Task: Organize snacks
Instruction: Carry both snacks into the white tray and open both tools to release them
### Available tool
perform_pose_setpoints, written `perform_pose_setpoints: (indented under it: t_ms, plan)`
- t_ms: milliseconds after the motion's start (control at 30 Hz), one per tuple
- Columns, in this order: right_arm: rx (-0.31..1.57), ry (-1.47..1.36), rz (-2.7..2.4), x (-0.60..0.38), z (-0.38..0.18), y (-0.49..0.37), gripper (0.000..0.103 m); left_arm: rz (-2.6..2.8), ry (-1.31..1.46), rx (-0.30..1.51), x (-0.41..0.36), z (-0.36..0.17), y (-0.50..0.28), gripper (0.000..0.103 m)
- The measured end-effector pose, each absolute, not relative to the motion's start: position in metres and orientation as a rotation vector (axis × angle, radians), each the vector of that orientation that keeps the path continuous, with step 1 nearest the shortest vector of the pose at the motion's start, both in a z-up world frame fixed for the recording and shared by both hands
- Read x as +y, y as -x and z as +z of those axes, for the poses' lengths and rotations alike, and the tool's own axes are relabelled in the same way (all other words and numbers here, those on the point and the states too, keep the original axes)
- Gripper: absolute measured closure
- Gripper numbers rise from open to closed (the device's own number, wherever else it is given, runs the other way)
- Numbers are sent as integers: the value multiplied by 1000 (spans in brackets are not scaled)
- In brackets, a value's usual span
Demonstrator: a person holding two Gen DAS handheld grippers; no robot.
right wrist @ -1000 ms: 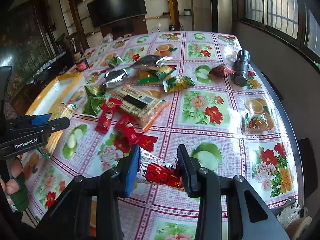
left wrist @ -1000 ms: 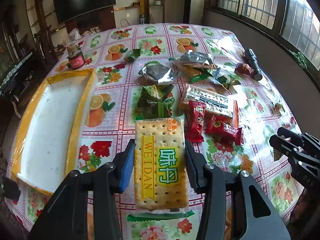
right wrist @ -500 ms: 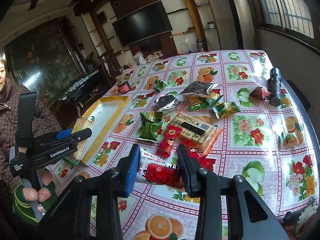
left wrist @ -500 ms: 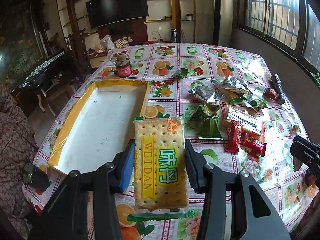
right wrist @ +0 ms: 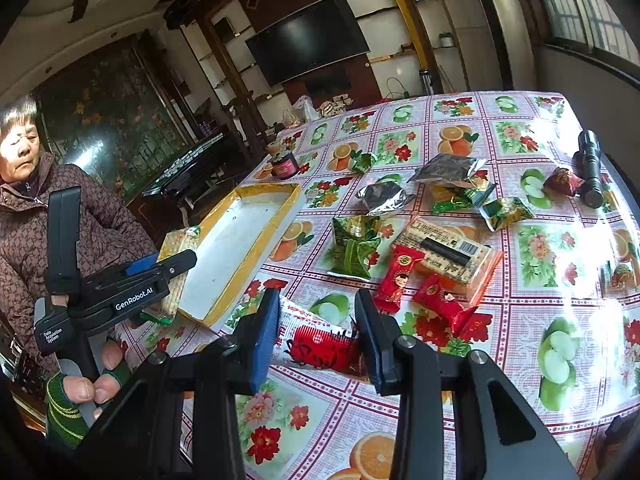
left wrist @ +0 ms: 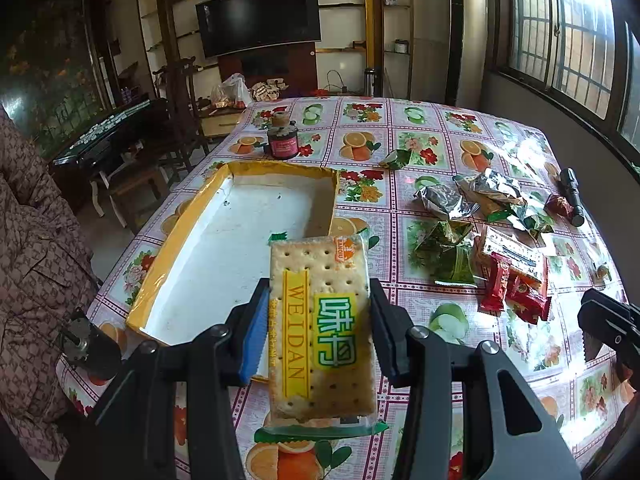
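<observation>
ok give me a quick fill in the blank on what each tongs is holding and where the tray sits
1. The left tongs grip a pack of ____ labelled WEIDAN.
2. The right tongs hold a snack packet that is white and ____.
3. The yellow-rimmed tray holds ____ snacks.
4. The black flashlight lies beside a ____ wrapped snack.

Missing words: crackers; red; no; red

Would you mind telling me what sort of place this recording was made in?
Most likely a home living or dining room: a wall-mounted television among shelves, a table with a fruit-and-flower tablecloth, and wooden chairs beside it.
</observation>
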State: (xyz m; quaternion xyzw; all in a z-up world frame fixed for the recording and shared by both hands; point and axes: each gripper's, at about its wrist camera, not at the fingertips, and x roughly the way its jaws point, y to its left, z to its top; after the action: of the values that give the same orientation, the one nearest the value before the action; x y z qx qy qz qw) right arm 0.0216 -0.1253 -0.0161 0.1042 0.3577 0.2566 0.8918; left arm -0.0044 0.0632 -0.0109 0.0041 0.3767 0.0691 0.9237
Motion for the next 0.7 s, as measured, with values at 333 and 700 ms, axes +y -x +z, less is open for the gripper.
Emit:
perform_pose_setpoints:
  t_ms: [333,700]
  plan:
    - [768,-234,583,-108,-18,-28,65,156,14,776,79,-14,4,55]
    - [811,-281,818,18,-20,-110,65,210,152,897,167,-46,-30,55]
